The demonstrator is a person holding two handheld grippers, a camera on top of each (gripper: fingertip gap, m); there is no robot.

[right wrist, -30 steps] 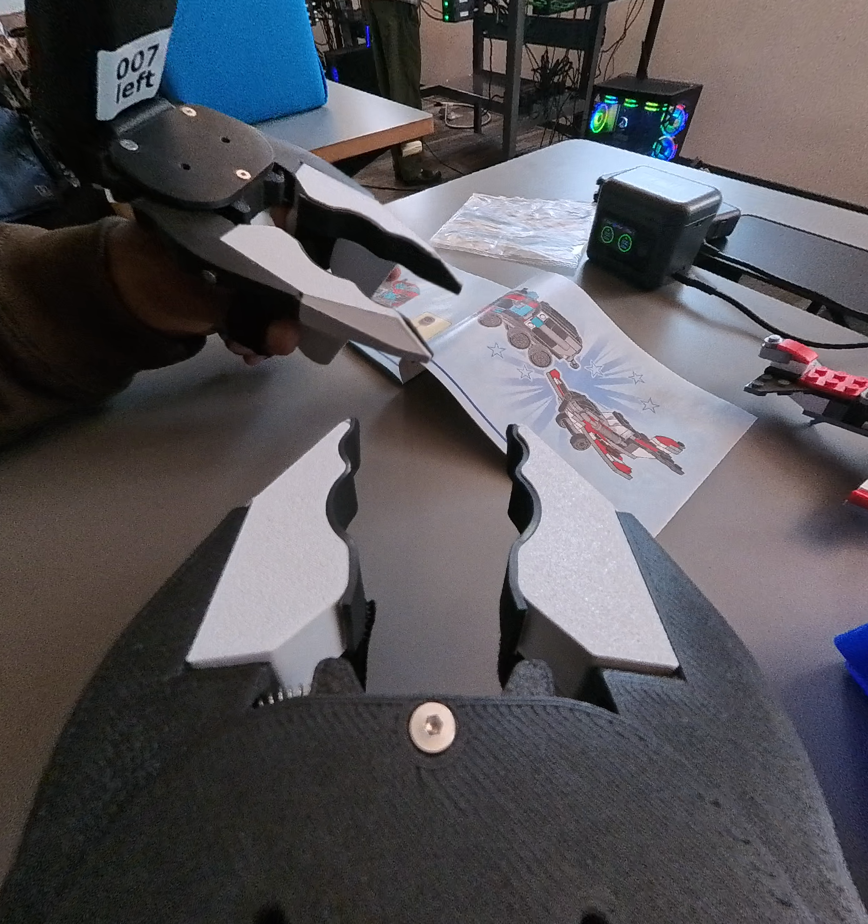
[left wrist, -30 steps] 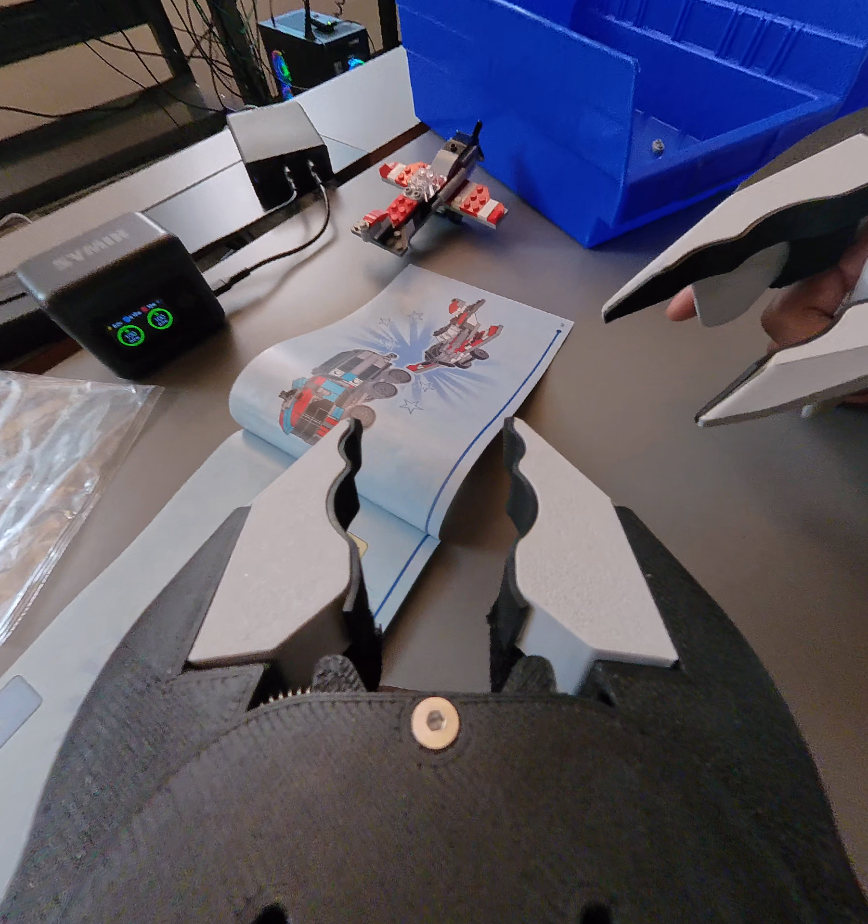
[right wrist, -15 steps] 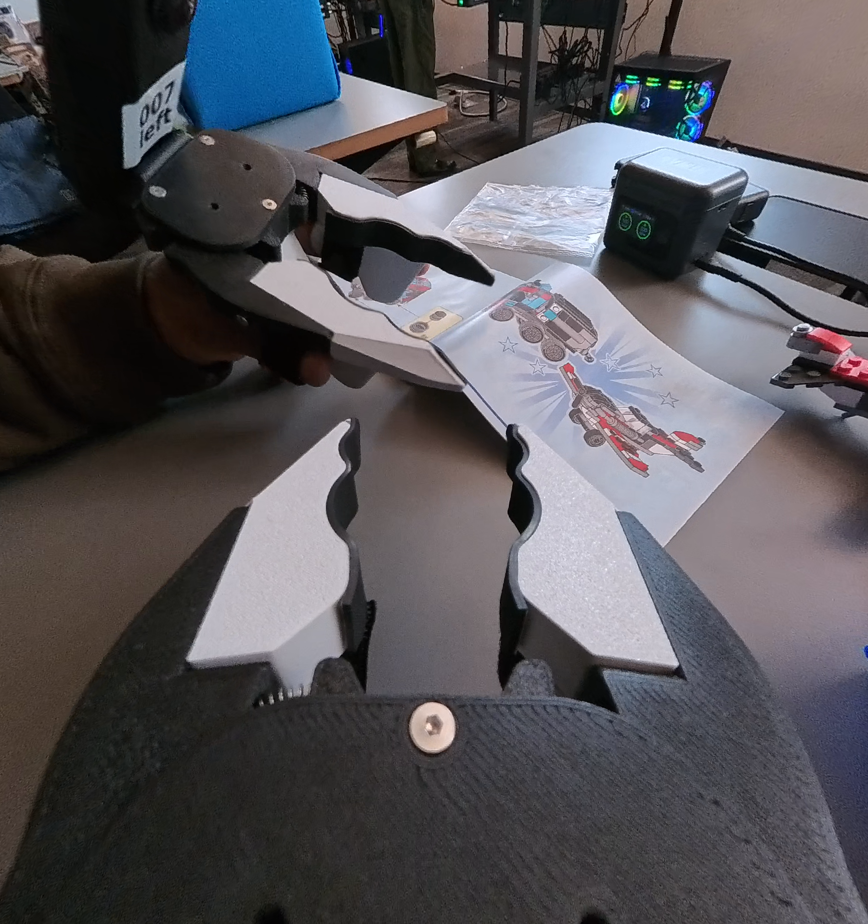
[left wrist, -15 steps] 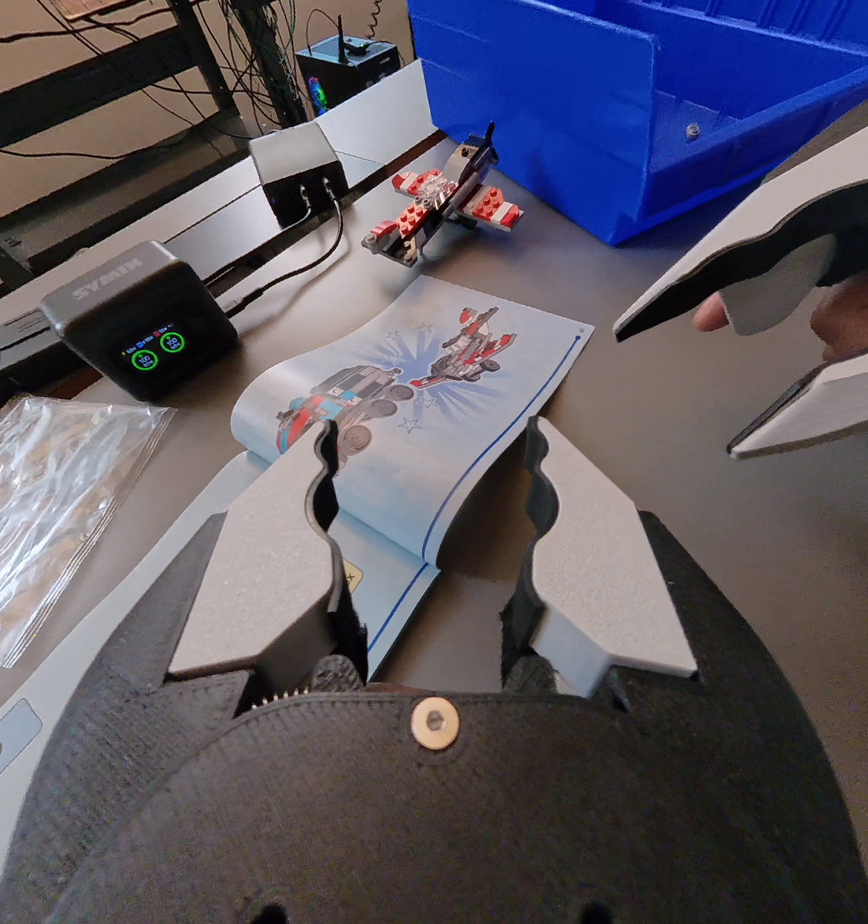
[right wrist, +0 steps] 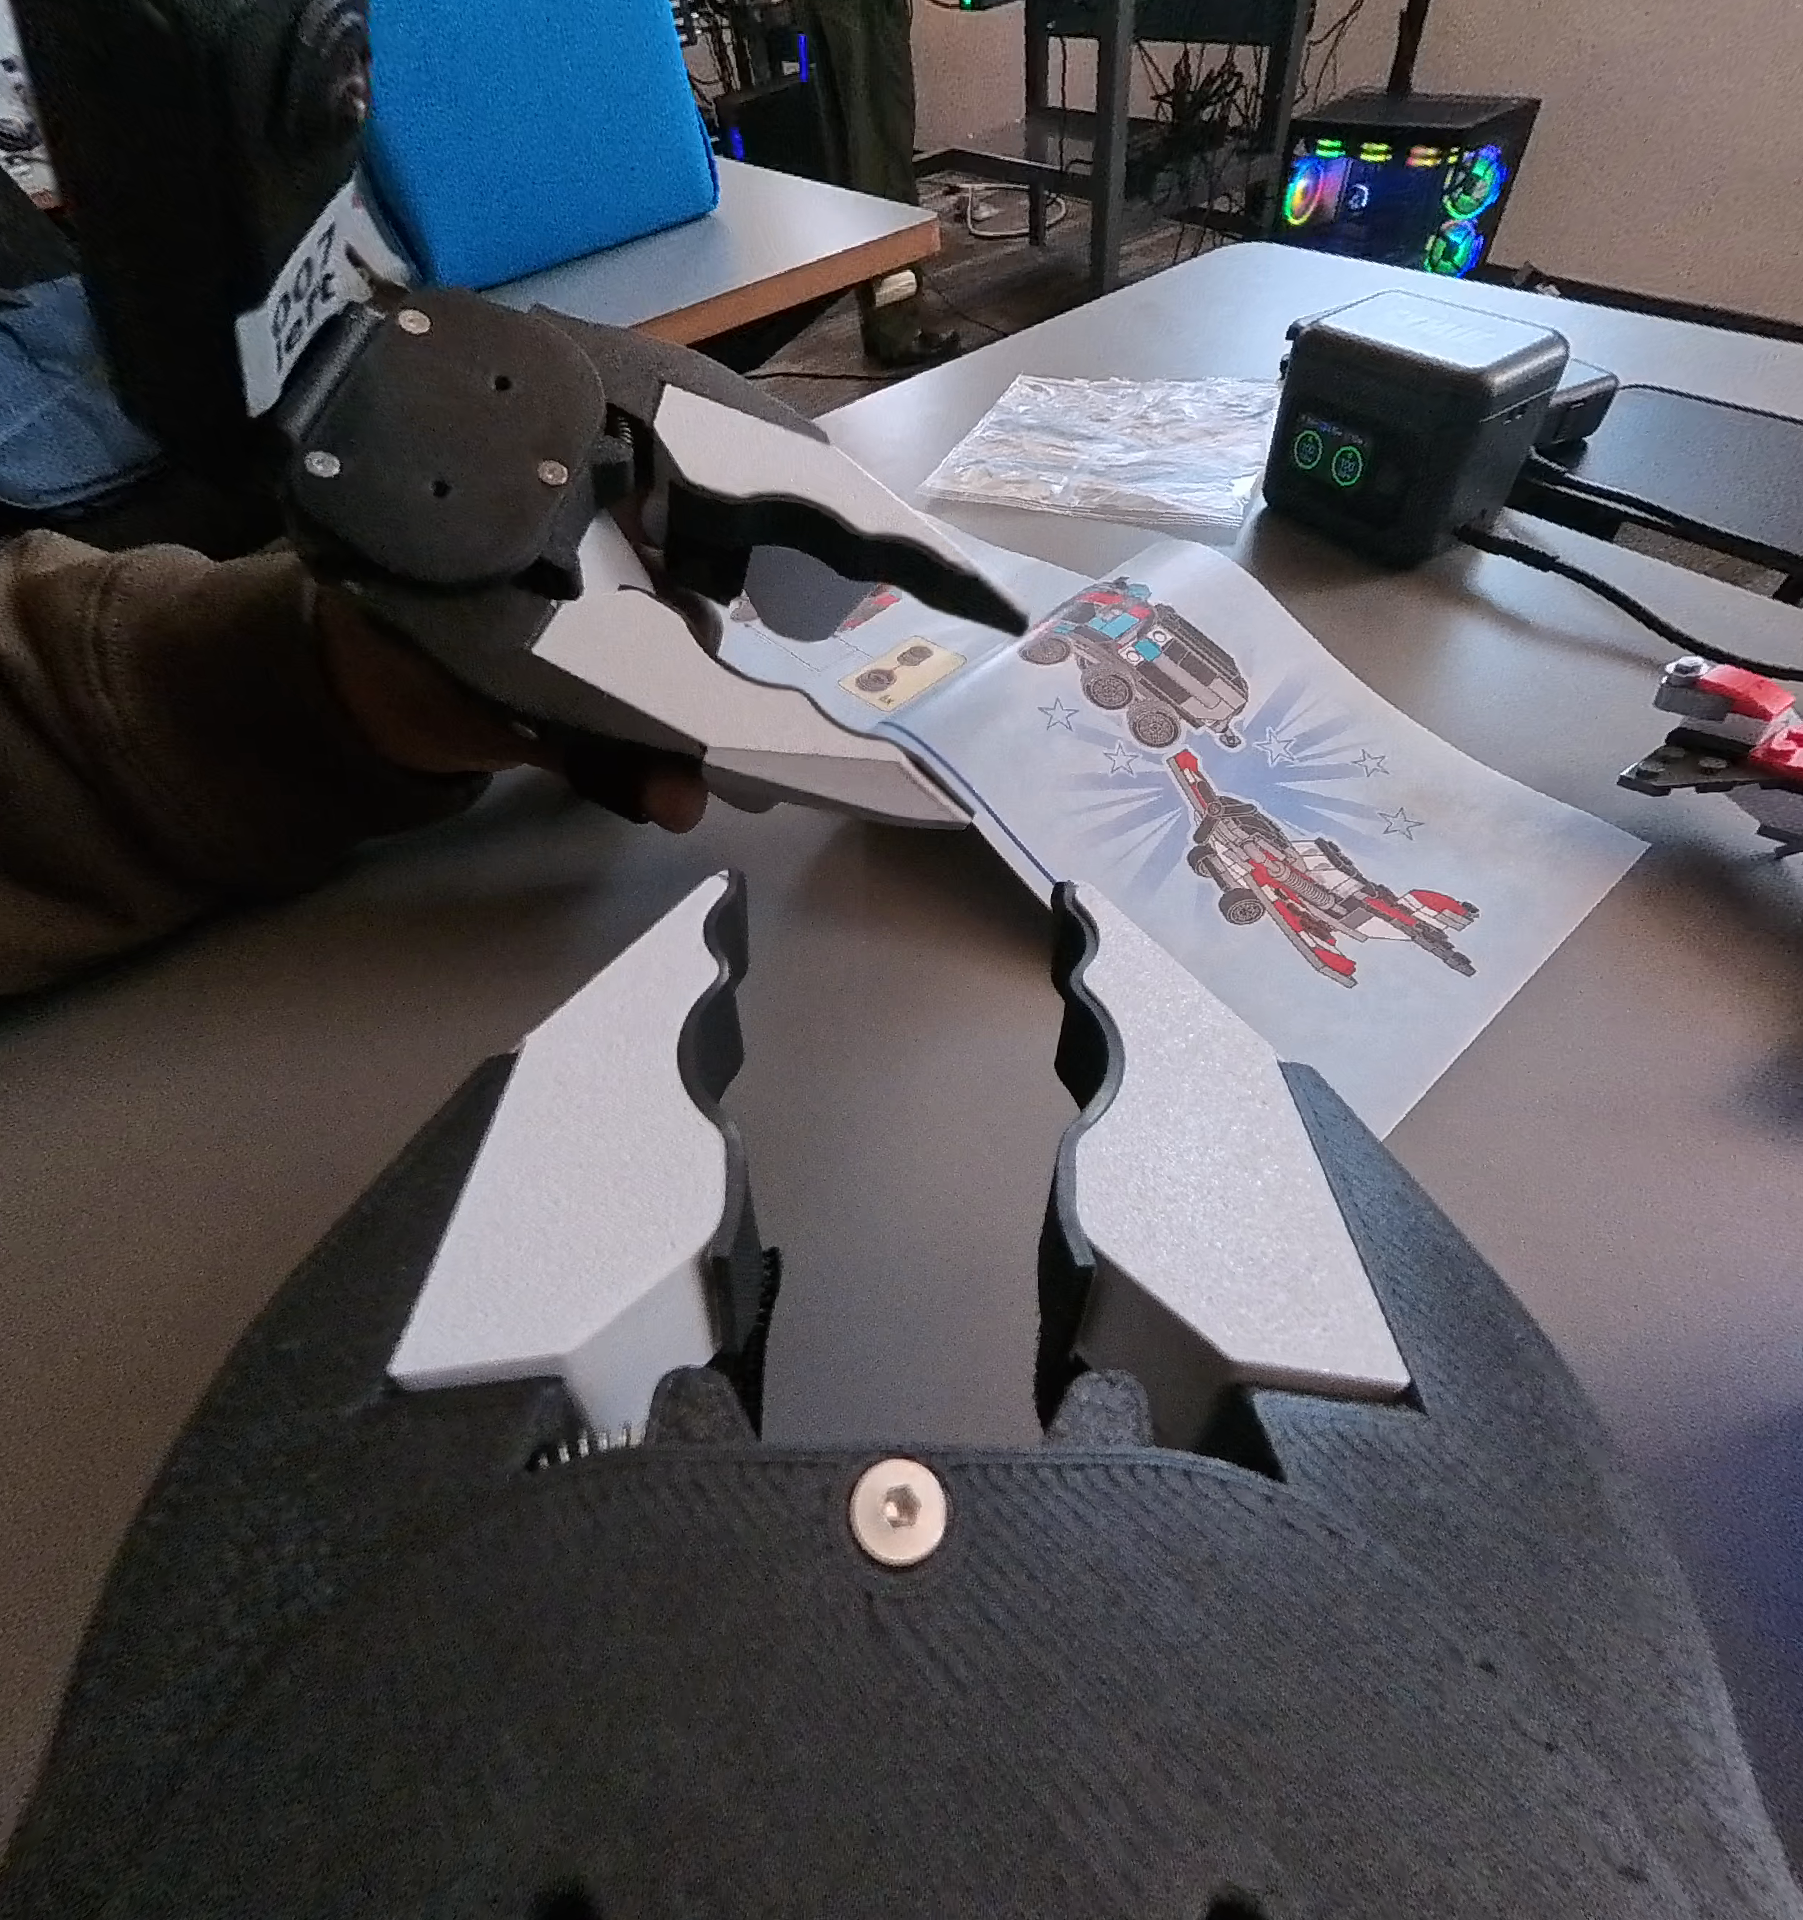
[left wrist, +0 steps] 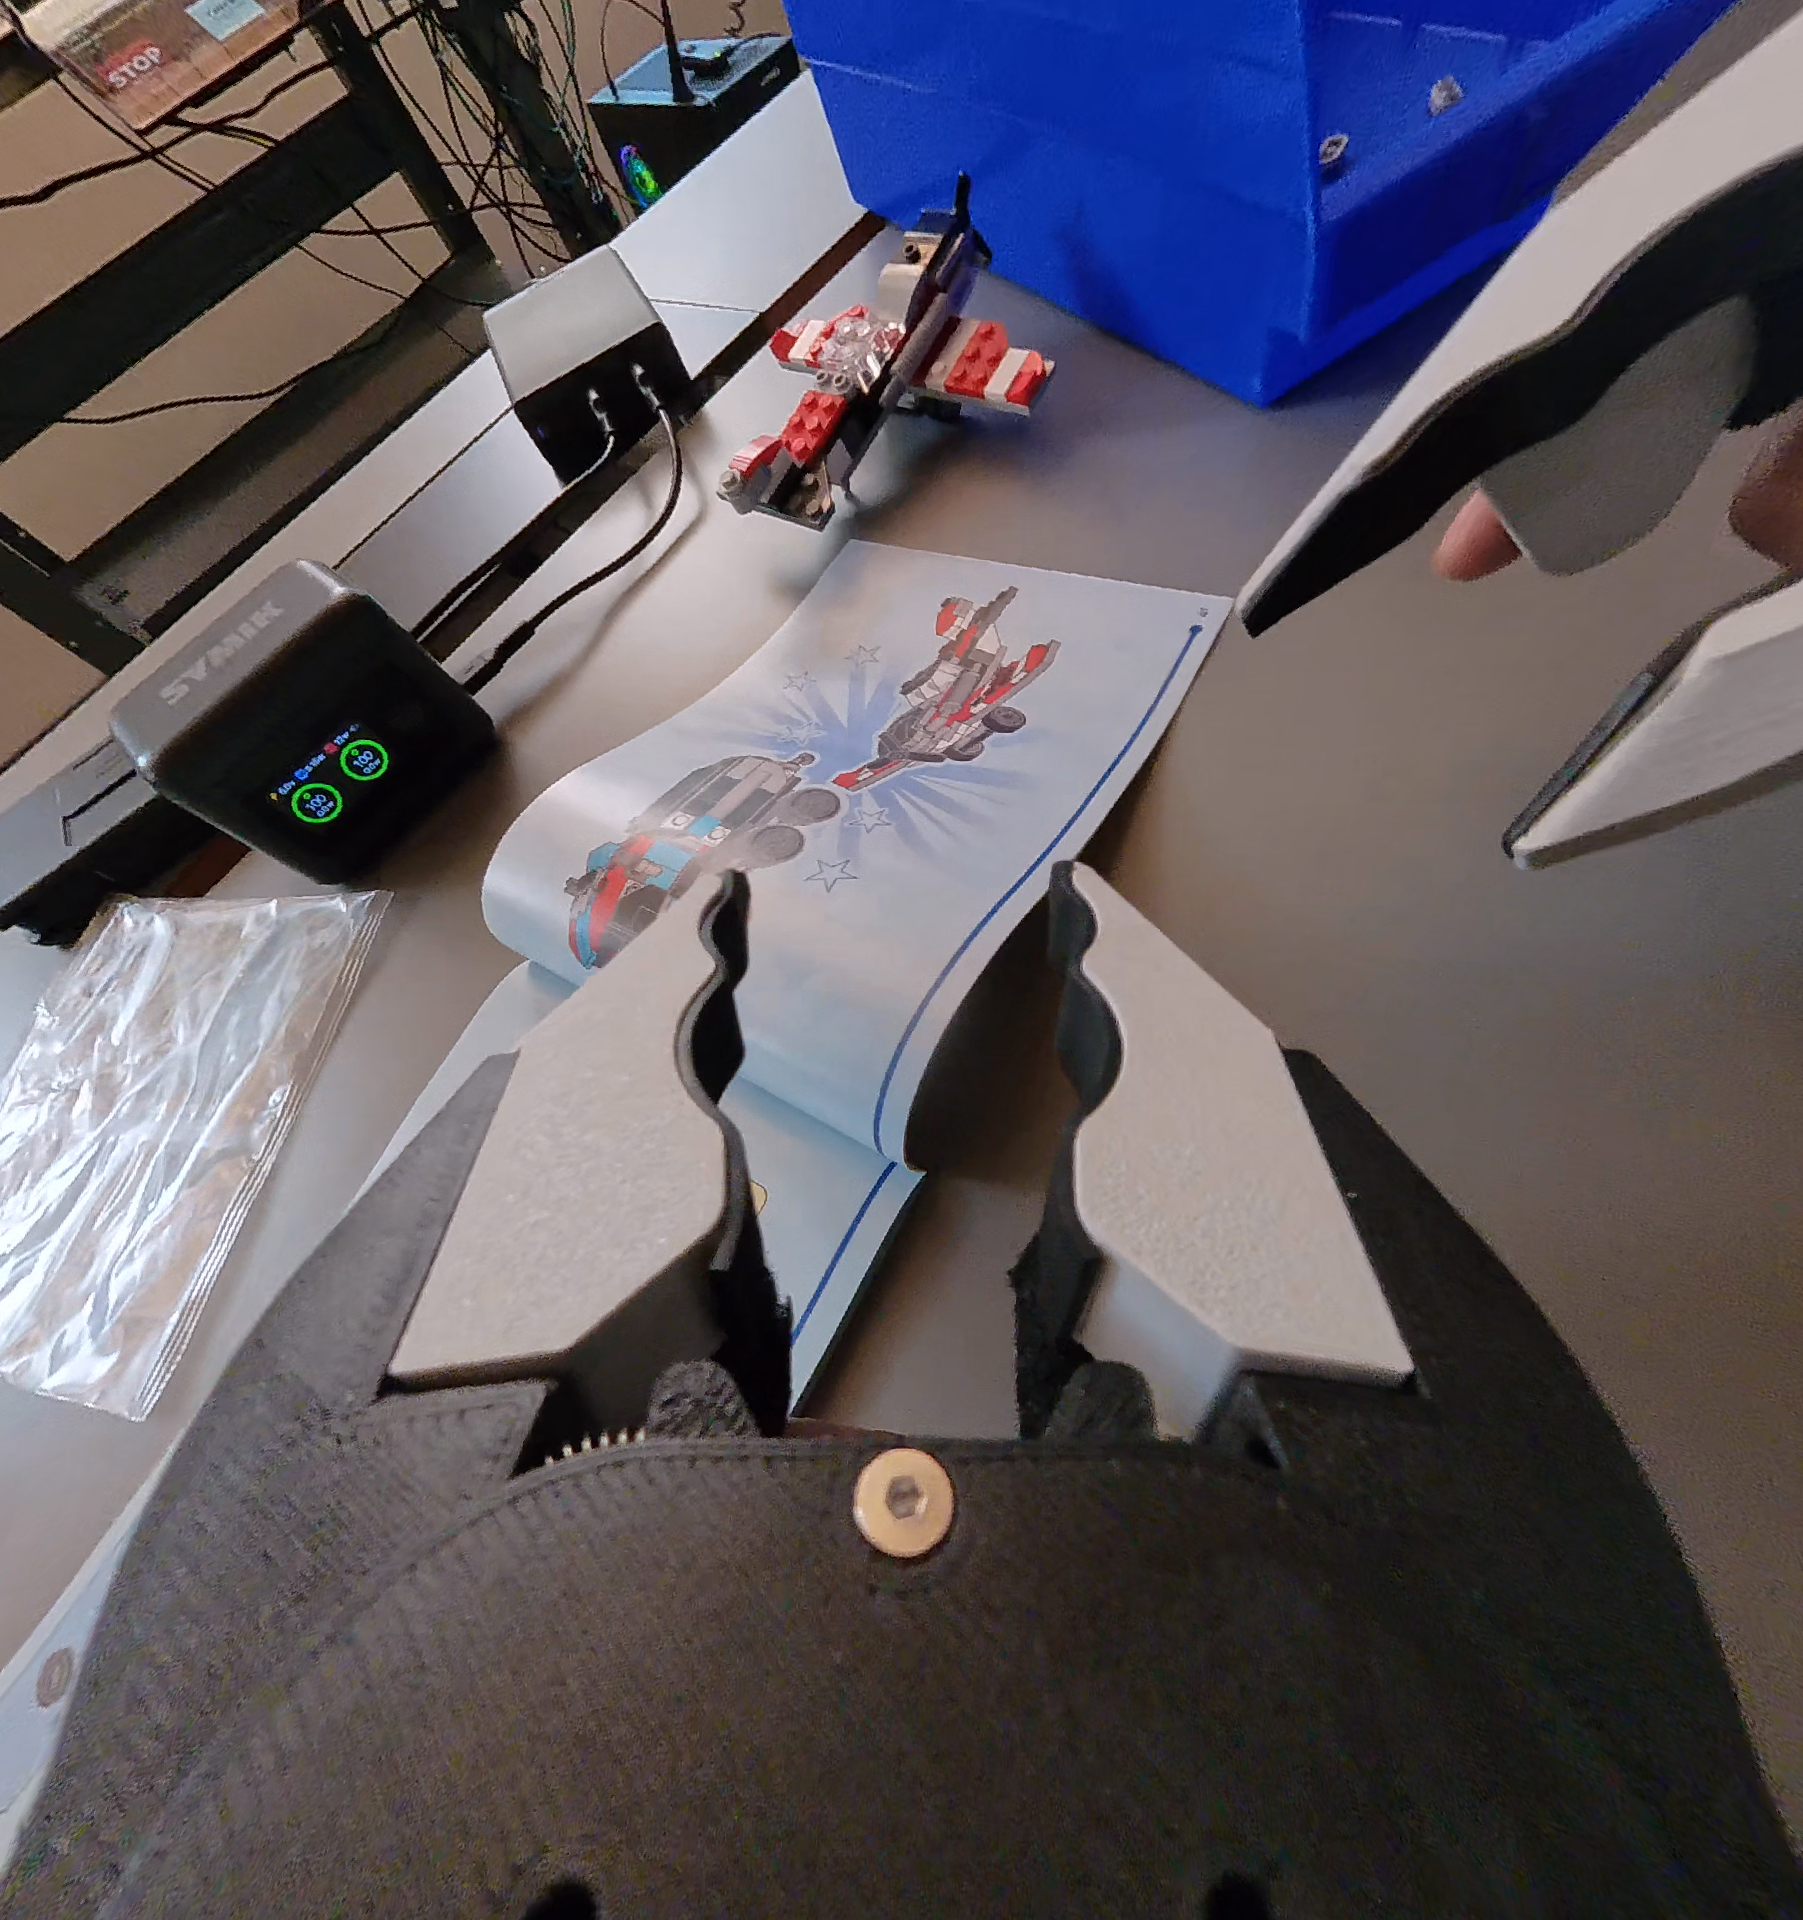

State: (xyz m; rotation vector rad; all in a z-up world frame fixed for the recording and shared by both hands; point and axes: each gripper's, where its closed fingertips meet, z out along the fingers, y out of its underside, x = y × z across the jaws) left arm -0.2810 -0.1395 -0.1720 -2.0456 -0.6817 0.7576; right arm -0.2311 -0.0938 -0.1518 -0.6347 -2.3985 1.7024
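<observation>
Holding the left tool about half open at the near end of the booklet, matte grey fingers with wavy black inner pads straddling its lifted page, one above and one below, neither pressing, gripping nothing. Keeping the right tool just beside the booklet's blue-lined long edge, equally parted and bare, one tip close to that edge over the plain counter. Showing thin, glossy, pale blue paper, arching up from the fold and lying flat farther out, long axis running away from the left tool toward the brick-built plane. Lying left of the booklet, a crinkled clear plastic bag; sitting beyond that, a rounded black box with green ring lights. Standing past the booklet's far end, the red, white and grey plane, then a hard blue plastic bin. Stretching under everything, smooth grey-brown matte laminate; crowding the room behind, dark metal racks and hanging cables.
</observation>
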